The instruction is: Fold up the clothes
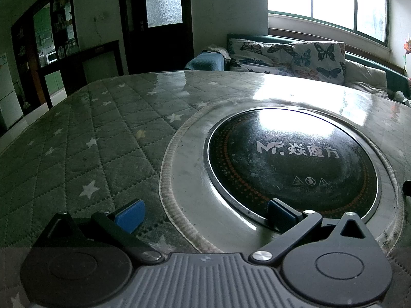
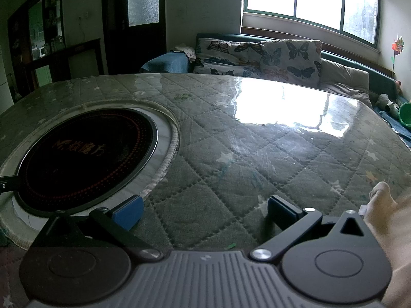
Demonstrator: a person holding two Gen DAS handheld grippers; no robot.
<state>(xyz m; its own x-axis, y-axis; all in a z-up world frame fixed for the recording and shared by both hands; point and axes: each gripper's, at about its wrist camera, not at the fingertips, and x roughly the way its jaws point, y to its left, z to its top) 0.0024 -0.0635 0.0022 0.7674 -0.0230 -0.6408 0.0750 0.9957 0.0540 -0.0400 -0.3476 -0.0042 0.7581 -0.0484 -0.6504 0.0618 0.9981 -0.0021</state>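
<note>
While both grippers hover low over the table (image 1: 102,118), neither holds anything. Left gripper (image 1: 205,211): jaws set wide apart, blue pads (image 1: 131,214) bare; one fingertip lies over the quilted, star-printed table cover (image 1: 77,154), the other over the rim of the round black cooktop (image 1: 292,164) set into the table. White lettering and three small warning symbols show on the cooktop glass, and a pale ring with a stitched border surrounds it.

Right gripper (image 2: 205,211): jaws likewise wide apart and empty, both fingertips over the quilted cover, with the cooktop (image 2: 84,159) to its left. A clear glossy sheet over the cover reflects the window (image 2: 308,0) as a bright patch. At the right edge of the right wrist view, just beside the gripper body, lies a pale cream piece of cloth (image 2: 385,205) with a small white tag; it is cut off by the frame, so its shape and kind cannot be told. No part of it appears in the left wrist view.

Background, beyond the far table edge: a sofa (image 1: 372,74) with butterfly-print cushions (image 1: 295,56), a blue blanket (image 1: 205,61), a dark door (image 1: 159,12) with frosted glass, and dark shelving (image 1: 51,38) at the left.
</note>
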